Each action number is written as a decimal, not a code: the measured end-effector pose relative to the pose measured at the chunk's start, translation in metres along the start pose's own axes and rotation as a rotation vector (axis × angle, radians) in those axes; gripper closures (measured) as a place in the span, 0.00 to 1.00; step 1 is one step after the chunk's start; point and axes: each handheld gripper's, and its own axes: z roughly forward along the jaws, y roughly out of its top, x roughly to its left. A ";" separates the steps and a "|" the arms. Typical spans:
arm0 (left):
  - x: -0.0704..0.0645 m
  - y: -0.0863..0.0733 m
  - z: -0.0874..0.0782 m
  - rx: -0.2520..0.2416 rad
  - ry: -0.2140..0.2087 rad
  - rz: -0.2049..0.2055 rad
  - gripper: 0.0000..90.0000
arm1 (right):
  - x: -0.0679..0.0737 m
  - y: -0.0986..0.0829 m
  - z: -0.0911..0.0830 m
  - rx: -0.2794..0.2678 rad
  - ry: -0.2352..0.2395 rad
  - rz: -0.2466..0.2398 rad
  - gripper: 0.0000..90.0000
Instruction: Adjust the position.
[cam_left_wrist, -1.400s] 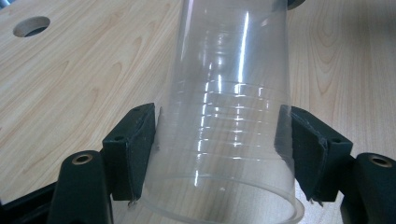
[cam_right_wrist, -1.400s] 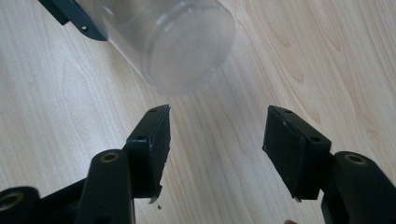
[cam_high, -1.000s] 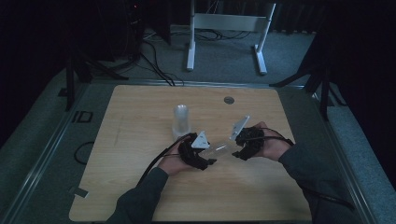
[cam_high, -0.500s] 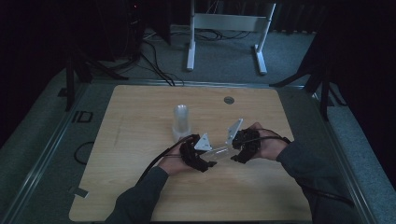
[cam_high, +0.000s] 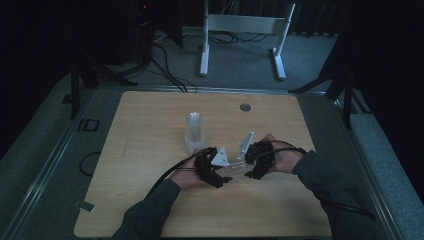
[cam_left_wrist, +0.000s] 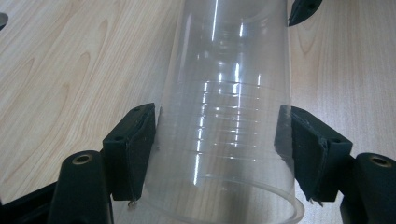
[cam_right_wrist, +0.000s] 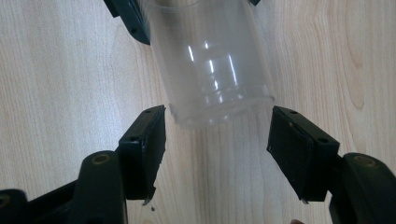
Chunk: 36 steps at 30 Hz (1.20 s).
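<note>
The right gripper (cam_high: 248, 165) moves in toward the left gripper (cam_high: 223, 172), and its parted jaws now face the clear cup's (cam_right_wrist: 210, 65) base

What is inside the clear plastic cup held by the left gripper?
Nothing visible: the wood grain of the table shows straight through the clear plastic cup clamped in the left gripper. The right gripper is open just off its closed end. The cup's mouth falls outside the picture.
</note>
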 end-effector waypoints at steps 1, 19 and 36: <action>0.000 0.000 0.000 0.000 0.000 0.000 0.34 | 0.000 0.000 0.000 0.000 0.000 0.000 0.41; -0.010 0.006 0.000 0.020 0.002 0.081 0.32 | 0.009 0.007 0.012 0.026 0.038 -0.053 0.40; -0.014 0.006 0.000 0.003 0.006 0.097 0.31 | 0.012 0.008 0.015 0.032 0.040 -0.065 0.46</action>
